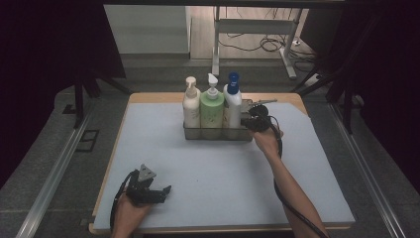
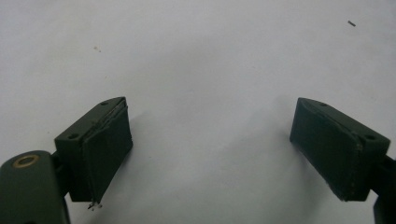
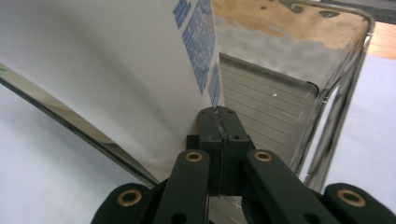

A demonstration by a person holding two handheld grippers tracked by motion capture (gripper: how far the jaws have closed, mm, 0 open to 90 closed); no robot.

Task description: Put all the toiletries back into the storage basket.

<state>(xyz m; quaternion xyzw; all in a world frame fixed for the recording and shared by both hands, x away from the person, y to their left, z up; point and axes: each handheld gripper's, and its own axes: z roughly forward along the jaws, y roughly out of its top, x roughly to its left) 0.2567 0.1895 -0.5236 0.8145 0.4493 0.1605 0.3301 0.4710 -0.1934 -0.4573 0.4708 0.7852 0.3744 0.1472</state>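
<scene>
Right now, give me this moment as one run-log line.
right tool: shut, against white bottle in metal rack | left tool: open, over table mat | rack: three pump bottles upright

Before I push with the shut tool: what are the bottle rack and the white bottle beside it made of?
The rack looks like polished metal: thin shiny rim, walls mirroring the table and bottle. Probably steel, though I can't confirm. The white bottle looks like smooth, slightly glossy plastic with blue print on it. The right tool has its jaws closed together, right at the bottle's side; contact is unclear.
</scene>
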